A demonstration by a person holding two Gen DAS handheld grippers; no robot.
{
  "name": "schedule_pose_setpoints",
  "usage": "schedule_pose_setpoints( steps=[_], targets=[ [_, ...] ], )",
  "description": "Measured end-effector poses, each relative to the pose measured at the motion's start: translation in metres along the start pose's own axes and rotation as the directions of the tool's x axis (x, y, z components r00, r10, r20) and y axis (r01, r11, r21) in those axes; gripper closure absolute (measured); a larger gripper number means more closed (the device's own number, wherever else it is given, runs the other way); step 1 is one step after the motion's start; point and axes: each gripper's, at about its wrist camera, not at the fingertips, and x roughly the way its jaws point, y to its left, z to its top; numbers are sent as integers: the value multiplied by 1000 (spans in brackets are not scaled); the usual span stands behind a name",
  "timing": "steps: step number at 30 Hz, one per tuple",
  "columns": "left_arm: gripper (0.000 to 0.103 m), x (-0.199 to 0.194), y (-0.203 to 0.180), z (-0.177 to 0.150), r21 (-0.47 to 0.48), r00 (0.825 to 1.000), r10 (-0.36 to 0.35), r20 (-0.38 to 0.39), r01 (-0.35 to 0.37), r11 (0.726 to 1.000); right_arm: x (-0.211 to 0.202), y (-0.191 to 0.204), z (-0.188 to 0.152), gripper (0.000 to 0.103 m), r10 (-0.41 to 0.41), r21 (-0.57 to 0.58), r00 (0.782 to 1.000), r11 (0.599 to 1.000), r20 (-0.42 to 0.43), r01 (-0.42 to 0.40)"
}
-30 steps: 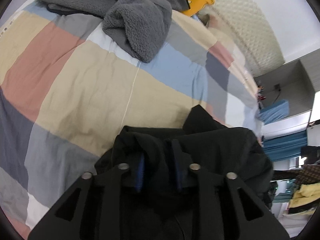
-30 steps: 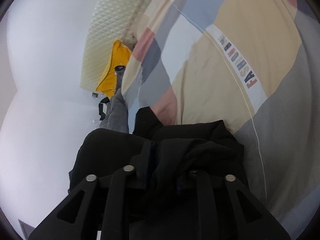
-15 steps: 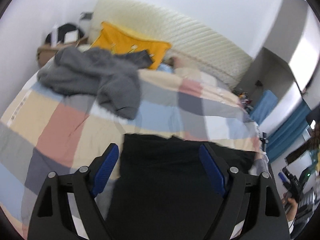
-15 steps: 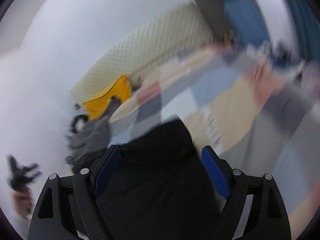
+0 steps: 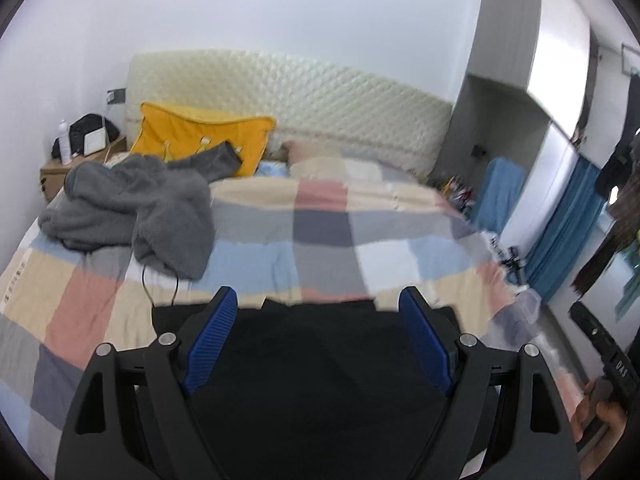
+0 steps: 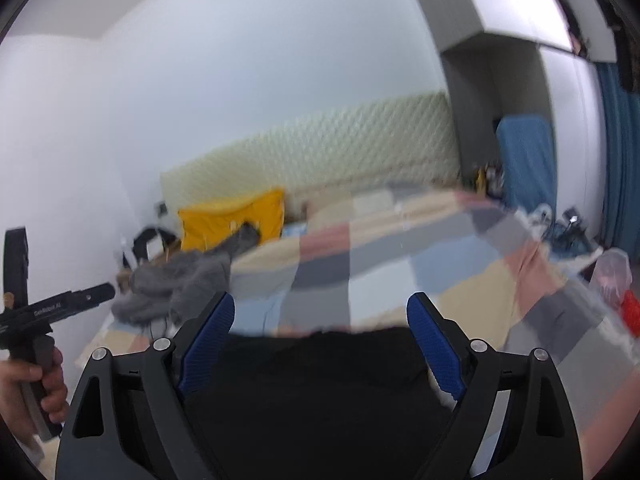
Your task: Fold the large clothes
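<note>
Left gripper (image 5: 318, 342): fingers spread wide, nothing pinched; dark cloth visible below and beyond the gap, not pressed by either pad.
Right gripper (image 6: 320, 346): fingers spread and opening a little wider, nothing clamped between them.
Black garment (image 5: 320, 364): lies flat near the foot edge of the bed (image 5: 328, 248), far border fairly straight.
Grey fleece garment (image 5: 136, 208): heaped unfolded near the head-end corner of the bed, one sleeve draped over the yellow pillow (image 5: 192, 136).
Risk, loose fold: black stack probably free to slump or spring apart with both grips off.
Risk, snag: thin dark cord (image 5: 160, 284) trails from the grey heap toward the black garment; likely to drag one into the other when the heap gets pulled.
Risk, sliding: foot edge of the bed close under the black garment; a nudge may tip it off.
Risk, blur: right view smeared, edges hard to judge.
Containers: clear plastic bin (image 5: 528, 308) on the floor beside the bed; contents too blurred to tell.
</note>
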Motion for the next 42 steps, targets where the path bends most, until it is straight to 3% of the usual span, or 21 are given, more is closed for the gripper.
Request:
schedule_pose_setpoints(
  steps=[3,6,9,13,18,20,22,26,29,33,42],
  targets=[
    [20,31,3,-32,61,996,55,-65,-51,997,46,7,-39,15,16,-32,993,999,-114,-20],
    [20,55,4,-51,100,991,107,-82,-99,990,82,13,-60,15,-22,-99,986,995,-165,5],
    [20,82,7,-53,81,981,169,-96,-162,983,116,19,-67,15,-81,-148,978,988,-193,53],
    [20,109,7,-45,64,972,201,-119,-194,979,143,23,-59,15,-113,-207,977,975,-181,74],
    [20,143,-14,-49,204,957,256,-136,-226,953,188,2,-63,15,-91,-124,950,991,-299,56],
    [20,150,-16,-53,212,957,262,-121,-233,949,199,-4,-68,14,-70,-94,943,995,-326,41],
    [20,156,-14,-54,200,963,243,-119,-217,956,205,-8,-75,7,-81,-82,943,995,-321,57],
    [20,171,-9,-54,190,963,231,-137,-203,961,218,-10,-78,4,-99,-87,937,993,-336,74],
    [20,184,-9,-52,221,950,260,-175,-219,950,230,-12,-79,1,-108,-92,922,993,-373,79],
    [15,194,-7,-55,260,932,311,-185,-259,930,241,-10,-83,1,-121,-99,925,991,-359,91],
    [15,210,-7,-61,279,919,354,-176,-298,913,252,-9,-88,1,-149,-119,936,986,-320,116]
  ],
)
